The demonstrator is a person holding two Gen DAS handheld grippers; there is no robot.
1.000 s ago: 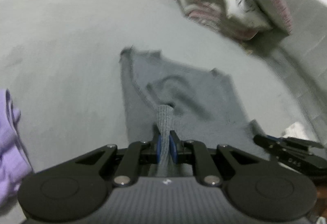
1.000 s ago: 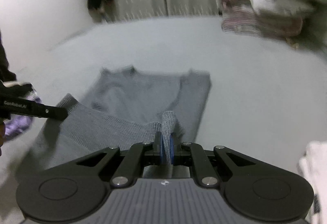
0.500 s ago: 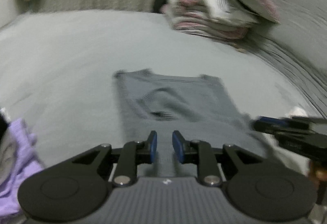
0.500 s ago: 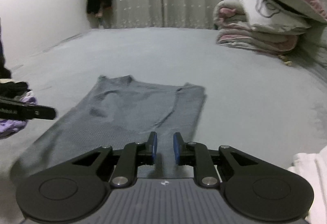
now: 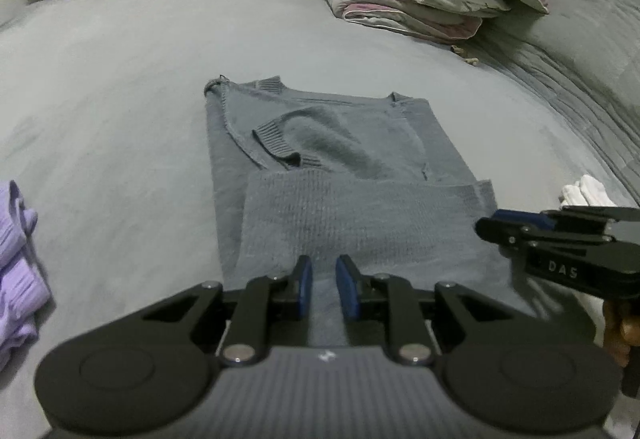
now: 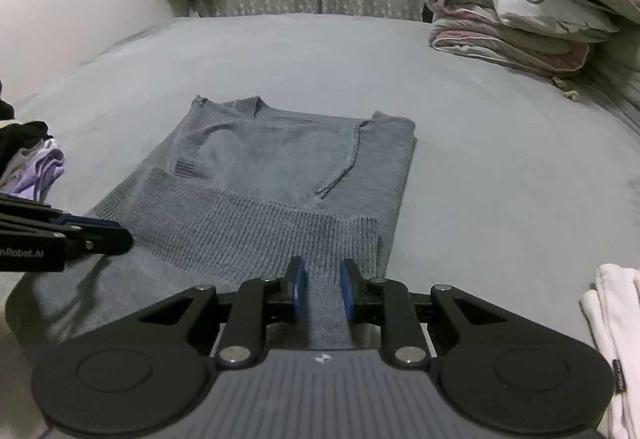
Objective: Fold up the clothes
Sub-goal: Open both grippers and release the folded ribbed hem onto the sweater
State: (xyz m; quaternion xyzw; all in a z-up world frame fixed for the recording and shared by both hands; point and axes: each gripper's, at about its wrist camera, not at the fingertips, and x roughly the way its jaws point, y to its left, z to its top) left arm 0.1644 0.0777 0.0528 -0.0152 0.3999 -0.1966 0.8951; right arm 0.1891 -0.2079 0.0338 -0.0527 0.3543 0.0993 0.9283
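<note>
One grey sweater (image 5: pixel 340 175) lies flat, ribbed hem folded up over its body.

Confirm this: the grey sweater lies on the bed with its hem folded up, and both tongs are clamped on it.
Not clamped. Both wrist views show the left tongs and right tongs open, holding nothing. The grey sweater does lie on the bed, hem folded up.

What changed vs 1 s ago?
Both tools let go: the left tool and right tool each pinched the grey sweater's hem, now folded up over its body, and stand open. Purple clothes and bedding pile unchanged.
</note>
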